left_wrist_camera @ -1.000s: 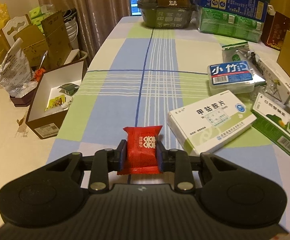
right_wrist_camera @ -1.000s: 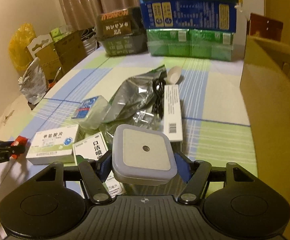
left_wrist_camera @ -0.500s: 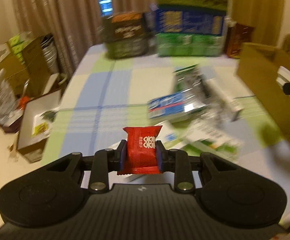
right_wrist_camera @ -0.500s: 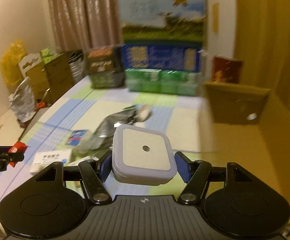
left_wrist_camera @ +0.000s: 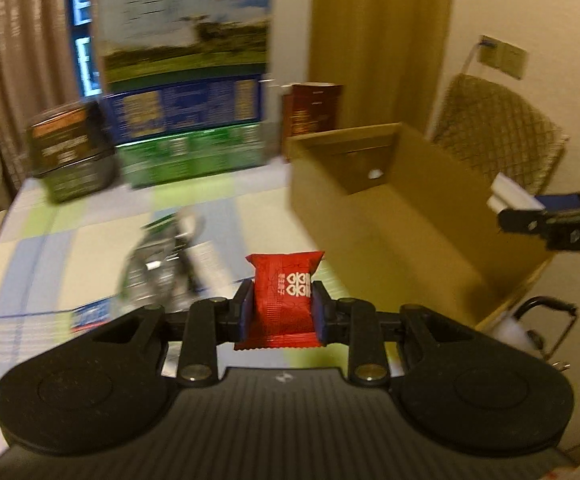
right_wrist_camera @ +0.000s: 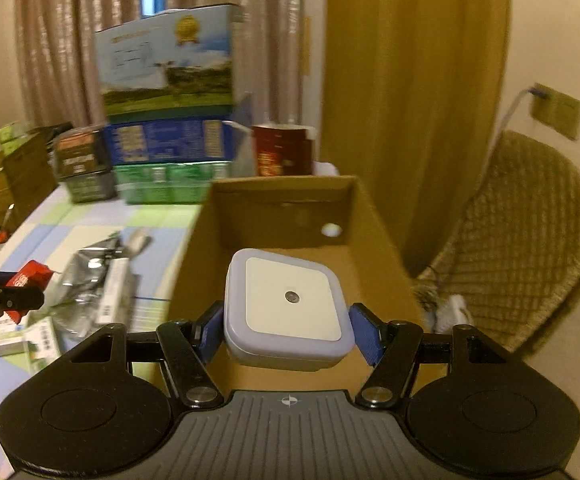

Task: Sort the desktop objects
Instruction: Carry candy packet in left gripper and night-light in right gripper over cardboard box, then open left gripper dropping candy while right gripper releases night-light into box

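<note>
The white square night light [right_wrist_camera: 288, 306] is pinched in the right gripper [right_wrist_camera: 288, 334] directly above the open cardboard box [right_wrist_camera: 282, 194]. The red candy packet [left_wrist_camera: 284, 300] is clamped in the left gripper [left_wrist_camera: 282, 314], short of the box, which lies ahead to its right, so the right gripper is judged nearer to release

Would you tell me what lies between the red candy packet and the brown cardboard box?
Only bare checked tablecloth separates red candy packet from brown cardboard box, in the left wrist view.
</note>
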### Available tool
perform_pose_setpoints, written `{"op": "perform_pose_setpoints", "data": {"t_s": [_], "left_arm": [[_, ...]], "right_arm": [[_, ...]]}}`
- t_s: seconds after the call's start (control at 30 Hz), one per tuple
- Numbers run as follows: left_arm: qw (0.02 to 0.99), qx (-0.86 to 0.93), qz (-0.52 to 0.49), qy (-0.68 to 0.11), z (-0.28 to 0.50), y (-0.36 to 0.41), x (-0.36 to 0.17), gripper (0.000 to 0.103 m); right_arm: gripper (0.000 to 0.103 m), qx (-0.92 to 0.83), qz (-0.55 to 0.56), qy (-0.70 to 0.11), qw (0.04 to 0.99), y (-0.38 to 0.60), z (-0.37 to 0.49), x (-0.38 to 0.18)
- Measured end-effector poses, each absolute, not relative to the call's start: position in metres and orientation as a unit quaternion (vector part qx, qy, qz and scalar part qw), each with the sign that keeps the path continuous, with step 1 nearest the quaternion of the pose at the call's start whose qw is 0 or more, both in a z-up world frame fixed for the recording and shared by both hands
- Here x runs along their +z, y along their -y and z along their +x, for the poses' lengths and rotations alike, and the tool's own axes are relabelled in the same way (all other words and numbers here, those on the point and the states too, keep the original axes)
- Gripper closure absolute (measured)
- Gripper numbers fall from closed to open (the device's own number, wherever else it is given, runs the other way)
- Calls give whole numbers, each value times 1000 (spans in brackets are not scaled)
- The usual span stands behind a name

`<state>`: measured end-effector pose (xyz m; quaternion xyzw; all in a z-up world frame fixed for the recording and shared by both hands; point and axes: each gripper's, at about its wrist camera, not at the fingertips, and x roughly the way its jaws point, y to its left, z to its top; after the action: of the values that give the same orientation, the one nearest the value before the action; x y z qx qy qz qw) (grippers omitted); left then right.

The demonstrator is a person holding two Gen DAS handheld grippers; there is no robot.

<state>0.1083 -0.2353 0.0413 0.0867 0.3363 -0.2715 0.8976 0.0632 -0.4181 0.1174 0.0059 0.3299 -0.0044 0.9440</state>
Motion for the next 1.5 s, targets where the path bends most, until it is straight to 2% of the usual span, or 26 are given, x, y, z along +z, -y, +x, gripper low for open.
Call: {"op": "perform_pose_setpoints", "data": {"t_s": [0.27, 0.6, 0.93, 0.97, 1.0, 1.03, 1.4, 1.5], "left_arm": [[882, -311, 100, -338, 109, 312, 42, 79], [870, -336, 99, -347, 123, 350, 30, 79], [860, -354, 88, -356, 133, 365, 20, 78], [859, -356, 83, -358, 134, 365, 19, 75], [858, -359, 81, -359, 134, 366, 19, 68], [857, -360, 80, -359, 134, 365, 19, 67], [870, -338, 89, -347, 133, 340, 28, 67], [873, -331, 92, -346, 132, 330, 29, 67]], "right_arm": [[40, -19, 25, -342, 939, 453, 66, 102], [40, -21, 34, -353, 935, 464, 79, 90], [40, -26, 33, -359, 933, 465, 86, 82], [40, -26, 33, -359, 932, 466, 86, 82], [40, -26, 34, -359, 932, 466, 86, 82], [40, -27, 34, -360, 932, 466, 85, 81], [40, -6, 58, -349, 935, 461, 86, 85], [32, -8, 64, -341, 938, 459, 85, 89]]}}
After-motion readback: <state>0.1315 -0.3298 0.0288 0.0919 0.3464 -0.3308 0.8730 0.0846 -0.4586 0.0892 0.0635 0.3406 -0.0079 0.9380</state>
